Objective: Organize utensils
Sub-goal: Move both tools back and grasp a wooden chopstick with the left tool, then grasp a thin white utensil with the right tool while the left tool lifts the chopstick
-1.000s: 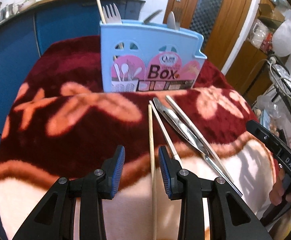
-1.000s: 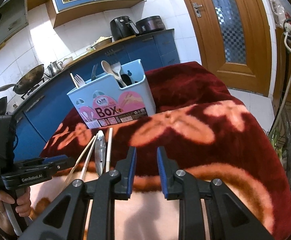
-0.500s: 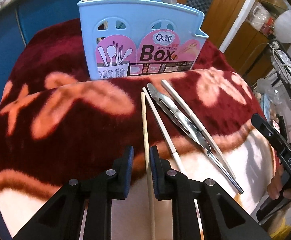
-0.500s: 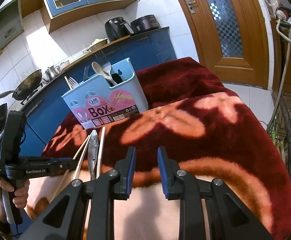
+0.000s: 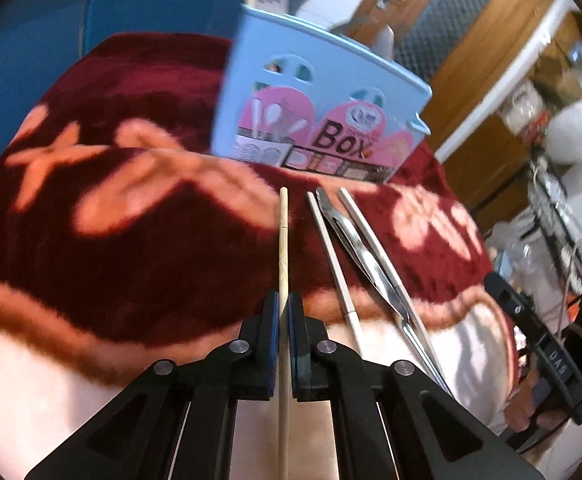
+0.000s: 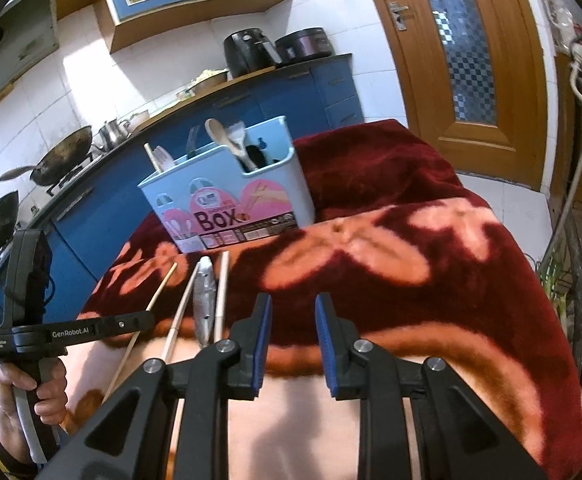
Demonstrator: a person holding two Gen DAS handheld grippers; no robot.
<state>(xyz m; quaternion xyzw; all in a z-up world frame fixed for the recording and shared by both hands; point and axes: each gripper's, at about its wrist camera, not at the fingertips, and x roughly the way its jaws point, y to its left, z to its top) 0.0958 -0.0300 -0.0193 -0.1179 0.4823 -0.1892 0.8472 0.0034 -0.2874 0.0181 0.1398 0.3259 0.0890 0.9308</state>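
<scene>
Utensil box (image 6: 227, 204) stands on the blanket-covered bench (image 6: 431, 264), toward its far edge, utensils upright inside. In front of it, toward the near edge, four pieces lie roughly side by side, left to right: wooden chopstick (image 5: 283, 240), pale chopstick (image 5: 333, 260), metal tongs (image 5: 365, 256), another pale chopstick (image 5: 375, 240). Wooden chopstick lies apart from the other three.

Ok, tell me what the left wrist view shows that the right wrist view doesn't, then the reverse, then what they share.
Only the left wrist view: the left gripper shut on the wooden chopstick, seen from behind its fingers.

Only the right wrist view: the right gripper open with nothing between its fingers, the wooden spoon standing in the box, and the woks on the stove.

Both: the blue utensil box, the metal tongs, two pale chopsticks beside them, and the red blanket.
</scene>
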